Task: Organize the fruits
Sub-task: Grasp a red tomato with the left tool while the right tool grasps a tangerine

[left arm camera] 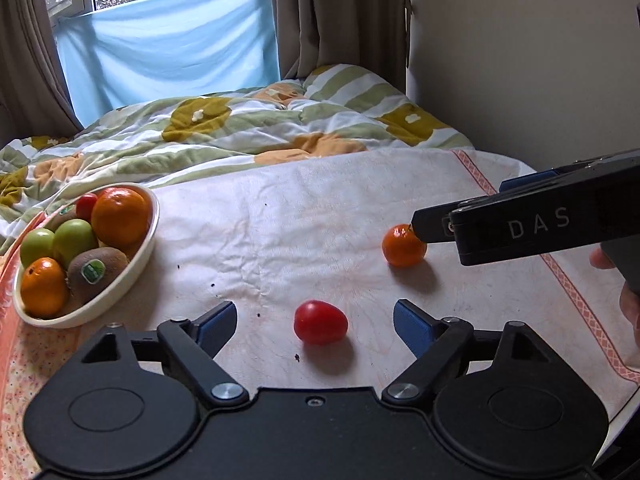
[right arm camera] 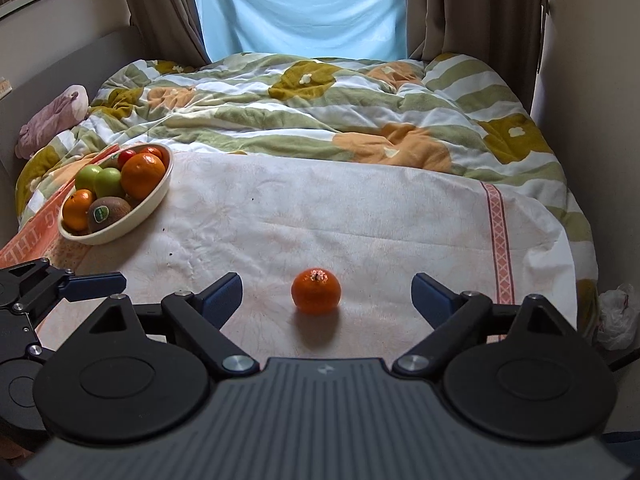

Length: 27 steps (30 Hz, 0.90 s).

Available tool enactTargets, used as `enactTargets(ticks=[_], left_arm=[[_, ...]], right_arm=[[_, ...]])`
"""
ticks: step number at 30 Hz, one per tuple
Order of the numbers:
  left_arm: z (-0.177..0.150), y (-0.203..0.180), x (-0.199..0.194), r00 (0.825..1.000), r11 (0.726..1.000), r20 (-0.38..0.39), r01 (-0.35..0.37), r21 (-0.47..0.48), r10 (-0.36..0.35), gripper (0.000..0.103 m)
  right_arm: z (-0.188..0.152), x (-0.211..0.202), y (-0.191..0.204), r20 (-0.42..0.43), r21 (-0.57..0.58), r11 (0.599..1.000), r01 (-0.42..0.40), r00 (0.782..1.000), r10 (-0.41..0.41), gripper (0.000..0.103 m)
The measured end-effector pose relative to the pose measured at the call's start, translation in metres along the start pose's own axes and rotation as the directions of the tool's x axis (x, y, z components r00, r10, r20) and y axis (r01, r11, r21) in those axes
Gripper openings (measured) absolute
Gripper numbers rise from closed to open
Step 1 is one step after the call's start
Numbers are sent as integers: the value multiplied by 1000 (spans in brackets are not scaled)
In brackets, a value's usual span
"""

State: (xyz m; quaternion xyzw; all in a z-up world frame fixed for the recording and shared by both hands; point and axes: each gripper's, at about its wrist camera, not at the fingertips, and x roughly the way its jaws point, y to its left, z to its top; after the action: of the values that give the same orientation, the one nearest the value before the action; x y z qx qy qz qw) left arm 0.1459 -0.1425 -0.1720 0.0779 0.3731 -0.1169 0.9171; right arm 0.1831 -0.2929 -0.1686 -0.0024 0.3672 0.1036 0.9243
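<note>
A red tomato (left arm camera: 320, 322) lies on the white cloth (left arm camera: 312, 224) between the open fingers of my left gripper (left arm camera: 314, 320). A small mandarin (right arm camera: 316, 290) lies on the cloth between the open fingers of my right gripper (right arm camera: 326, 294); it also shows in the left wrist view (left arm camera: 403, 245), with the right gripper (left arm camera: 424, 224) reaching it from the right. A cream oval bowl (left arm camera: 138, 264) at the left holds oranges, green apples, kiwis and a small tomato; it also shows in the right wrist view (right arm camera: 154, 204).
The cloth covers a table in front of a bed with a striped floral quilt (right arm camera: 320, 112). A wall (left arm camera: 520, 60) stands at the right, curtains and a window behind. A white plastic bag (right arm camera: 618, 316) lies low at the right. A pink plush toy (right arm camera: 52, 120) rests on the bed's left.
</note>
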Motion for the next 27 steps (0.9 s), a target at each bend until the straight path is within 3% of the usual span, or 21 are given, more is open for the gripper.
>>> enactTargets(ticks=[12,15,17,27], left_arm=[[-5,-11,39,999,999,-46,-5,46,7,61],[-7,-11,41,999,999,-44,1,48,1,53],[-7,-12,41,999,998,-39,-5,56,7,40],[-8,-10,38,999,999,-36,-10,45,11,40]], right_arm=[[-11,39,3,-26,-40,999,-32,999,31,89],[-12,44,3,-33,-42,998,-36,999,35,85],[-12,47,3,-35,-39,999,-37,999,36,83],[-13,59,2,-48,-41,998,-45,998,43,73]])
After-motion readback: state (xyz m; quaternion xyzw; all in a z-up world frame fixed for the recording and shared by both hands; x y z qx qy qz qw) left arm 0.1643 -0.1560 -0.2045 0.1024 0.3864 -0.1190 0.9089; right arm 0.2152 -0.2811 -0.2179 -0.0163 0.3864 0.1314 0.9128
